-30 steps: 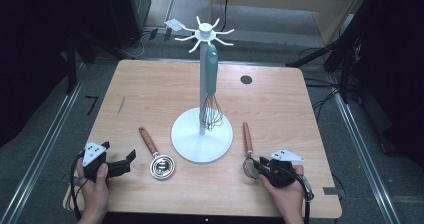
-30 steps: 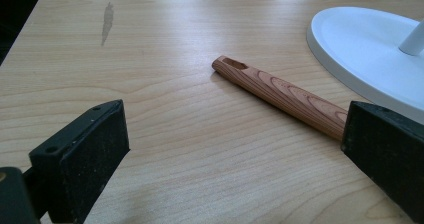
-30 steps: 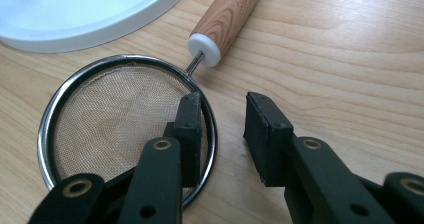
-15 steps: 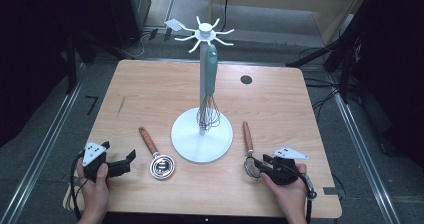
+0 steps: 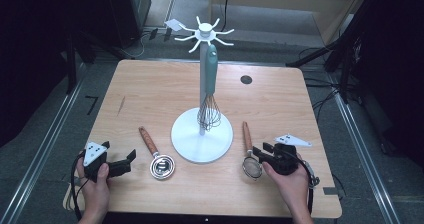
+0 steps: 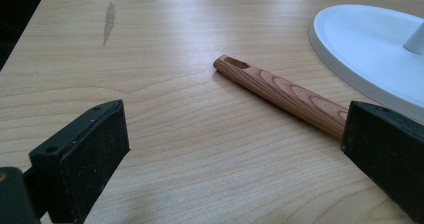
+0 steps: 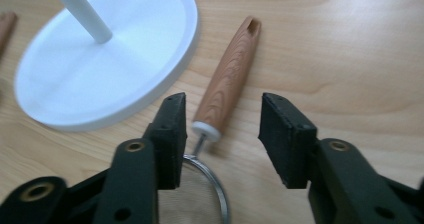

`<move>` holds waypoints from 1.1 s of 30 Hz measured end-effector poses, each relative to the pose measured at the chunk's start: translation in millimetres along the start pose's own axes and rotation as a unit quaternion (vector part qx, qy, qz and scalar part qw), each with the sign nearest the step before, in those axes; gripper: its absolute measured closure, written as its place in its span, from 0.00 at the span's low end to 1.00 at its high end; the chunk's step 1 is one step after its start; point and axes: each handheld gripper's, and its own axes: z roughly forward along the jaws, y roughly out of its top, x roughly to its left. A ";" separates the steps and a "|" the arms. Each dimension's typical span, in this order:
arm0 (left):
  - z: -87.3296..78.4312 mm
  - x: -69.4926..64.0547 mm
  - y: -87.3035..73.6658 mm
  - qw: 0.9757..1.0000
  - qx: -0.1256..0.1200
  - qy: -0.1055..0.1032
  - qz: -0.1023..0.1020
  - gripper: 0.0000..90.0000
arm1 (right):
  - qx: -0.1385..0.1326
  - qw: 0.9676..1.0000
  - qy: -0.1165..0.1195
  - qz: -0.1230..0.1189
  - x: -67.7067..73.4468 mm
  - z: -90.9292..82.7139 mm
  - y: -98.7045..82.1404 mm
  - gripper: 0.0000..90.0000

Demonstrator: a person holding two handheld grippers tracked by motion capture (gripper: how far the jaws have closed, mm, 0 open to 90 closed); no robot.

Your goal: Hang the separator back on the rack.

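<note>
A white hook stand [image 5: 202, 136] stands mid-table, and a teal-handled whisk [image 5: 210, 91] hangs from it. Right of its base lies a wooden-handled strainer [image 5: 248, 149] [image 7: 227, 79]. My right gripper [image 5: 258, 151] [image 7: 221, 106] hovers just over the strainer's neck. Its jaws have just been opening and now stand apart on either side of the handle's end without touching it. Left of the base lies a second wooden-handled utensil [image 5: 155, 154] [image 6: 280, 91] with a round metal head. My left gripper [image 5: 129, 159] [image 6: 232, 129] rests open near the front left, and that handle runs behind one jaw.
The stand's wide white base [image 6: 370, 49] [image 7: 100, 54] lies between the two utensils. A dark round spot [image 5: 245, 79] marks the table's far right. The front edge of the wooden table [image 5: 150, 94] is right under both hands. Cables trail on the floor behind.
My right gripper has lifted a little above the strainer and its jaws stand wider apart than a second ago. The strainer stays on the table. The left gripper has not moved.
</note>
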 end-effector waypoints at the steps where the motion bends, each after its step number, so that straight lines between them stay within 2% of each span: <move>1: 0.0 0.0 0.0 1.000 0.000 0.000 0.000 0.00 | 0.014 1.000 0.007 0.018 -0.2 1.0 2.6 0.64; 3: 0.0 0.1 0.0 1.000 0.000 0.000 0.000 0.00 | 0.035 0.999 0.012 0.033 0.1 4.2 7.5 0.66; 4: 0.0 0.0 0.0 1.000 0.000 0.001 -0.001 0.00 | 0.046 0.998 0.015 0.033 -0.2 6.1 9.8 0.65; 10: -0.2 0.4 0.1 1.000 0.001 0.000 -0.002 0.00 | 0.081 0.994 0.013 0.067 0.6 15.3 23.6 0.67; 13: -0.1 0.4 0.1 1.000 0.001 0.000 -0.002 0.00 | 0.094 0.993 0.015 0.071 4.6 21.6 29.4 0.67; 16: -0.2 0.4 0.1 1.000 0.001 0.000 -0.002 0.00 | 0.111 0.991 0.003 0.080 8.4 30.8 33.6 0.67; 19: -0.2 0.7 0.1 1.000 0.001 0.000 -0.002 0.00 | 0.144 0.986 -0.010 0.083 9.9 42.4 35.4 0.66; 25: -0.1 0.5 0.1 1.000 0.001 -0.001 -0.002 0.00 | 0.178 0.978 -0.019 0.109 11.2 57.1 38.5 0.66; 28: -0.1 0.6 0.1 1.000 0.001 -0.001 -0.002 0.00 | 0.194 0.974 -0.036 0.109 13.3 62.6 39.0 0.66; 30: -0.1 0.5 0.2 1.000 0.000 -0.002 -0.002 0.00 | 0.198 0.974 -0.044 0.102 15.8 63.7 38.8 0.66; 33: 0.0 0.3 0.1 1.000 0.001 -0.002 -0.001 0.00 | 0.207 0.973 -0.060 0.086 18.6 63.6 39.0 0.75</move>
